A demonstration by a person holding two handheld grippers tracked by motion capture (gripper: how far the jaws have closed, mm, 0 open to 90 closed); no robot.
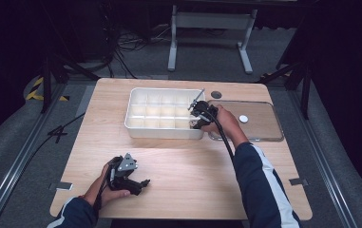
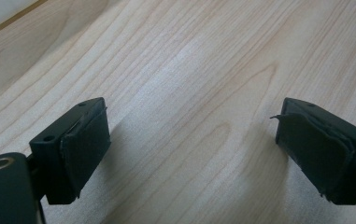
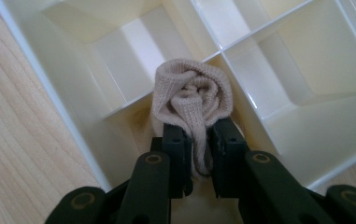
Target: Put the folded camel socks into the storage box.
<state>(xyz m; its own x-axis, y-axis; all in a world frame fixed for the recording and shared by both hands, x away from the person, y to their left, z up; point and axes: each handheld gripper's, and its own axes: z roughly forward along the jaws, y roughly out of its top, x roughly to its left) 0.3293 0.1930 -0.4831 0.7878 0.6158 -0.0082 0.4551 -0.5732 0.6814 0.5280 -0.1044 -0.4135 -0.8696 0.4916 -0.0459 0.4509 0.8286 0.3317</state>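
A rolled beige sock [image 3: 192,93] sits in a front corner compartment of the white divided box [image 3: 278,121]. My right gripper [image 3: 199,128] is shut on a fold of the sock, its pads pinching the fabric from both sides. From above, the right gripper [image 1: 198,121] reaches into the near right corner of the box [image 1: 164,134]. My left gripper [image 1: 143,184] rests low over the table near the front left. Its jaws stand wide open over bare wood, with nothing between them [image 2: 192,135].
A clear lid [image 1: 264,130] lies flat just right of the box, with a small white disc [image 1: 243,118] on it. A dark round grommet [image 1: 216,94] sits in the tabletop behind the box. The box's other compartments look empty.
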